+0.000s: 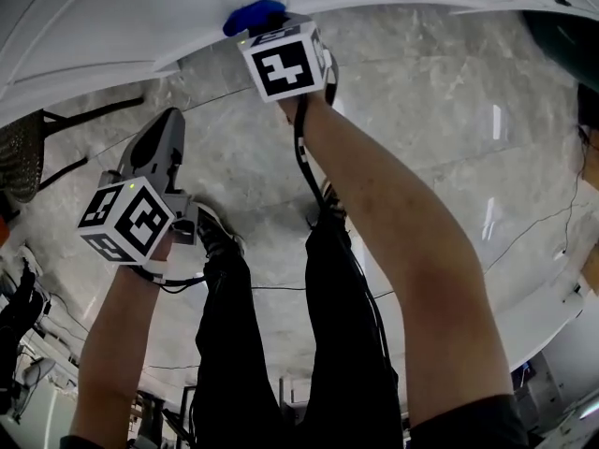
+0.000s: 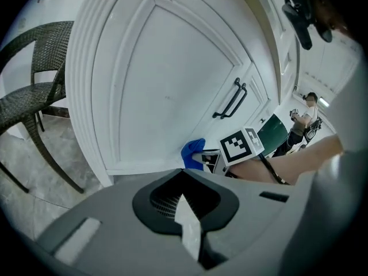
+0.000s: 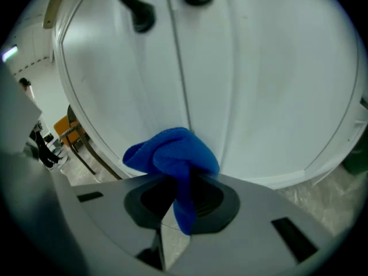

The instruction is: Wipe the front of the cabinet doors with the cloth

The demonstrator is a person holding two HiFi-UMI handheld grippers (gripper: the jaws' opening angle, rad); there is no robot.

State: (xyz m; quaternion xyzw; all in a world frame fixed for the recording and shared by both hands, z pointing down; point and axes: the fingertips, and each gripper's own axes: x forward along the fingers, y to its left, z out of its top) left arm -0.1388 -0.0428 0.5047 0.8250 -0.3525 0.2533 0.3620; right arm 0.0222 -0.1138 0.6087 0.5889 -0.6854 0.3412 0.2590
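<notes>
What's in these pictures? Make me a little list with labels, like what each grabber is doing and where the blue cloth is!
place: white cabinet doors with dark handles, over a pale stone floor
right gripper: jaws shut on the blue cloth
cloth position: bunched up, low on the doors by the seam between them; it looks pressed against them
left gripper: jaws together, nothing in them, held back from the doors
nearby: dark woven chair beside the cabinet

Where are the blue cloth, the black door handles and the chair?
blue cloth [image 3: 172,154], right gripper view: the bunched middle of the cloth.
door handles [image 2: 233,99], left gripper view: midway along one black bar.
chair [image 2: 34,48], left gripper view: its dark woven back.
</notes>
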